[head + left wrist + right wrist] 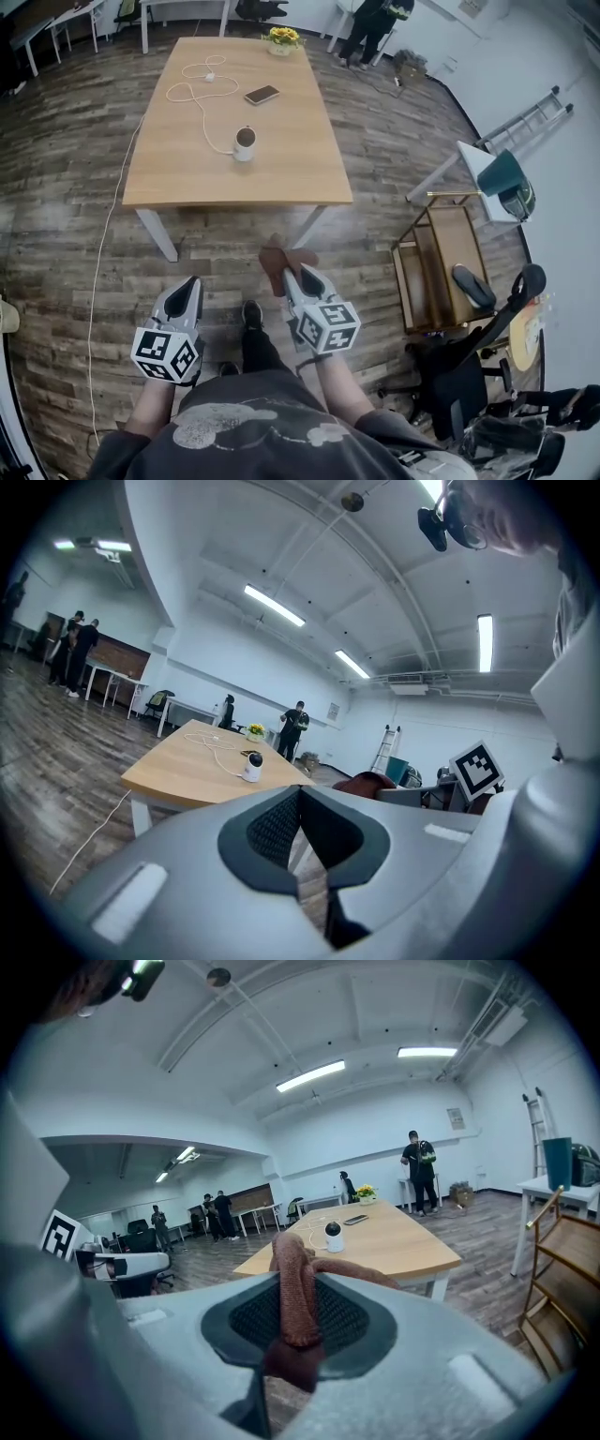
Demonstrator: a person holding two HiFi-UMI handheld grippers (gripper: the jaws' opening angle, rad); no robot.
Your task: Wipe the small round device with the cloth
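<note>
The small round white device point(244, 143) stands near the front of the wooden table point(281, 159), its white cable point(192, 94) trailing back across the top. It shows too in the left gripper view as the device point(251, 767) and in the right gripper view as the device point(333, 1237). My right gripper point(292, 274) is shut on a brown cloth point(281, 260), which hangs over its jaws as the cloth point(296, 1288). My left gripper point(192, 286) is shut with nothing in it. Both grippers are held above the floor, short of the table's front edge.
A phone point(262, 95) and a pot of yellow flowers point(282, 38) lie farther back on the table. A wooden cart point(441, 267), an office chair point(469, 366) and a ladder point(525, 117) stand to the right. People stand at the far end of the room.
</note>
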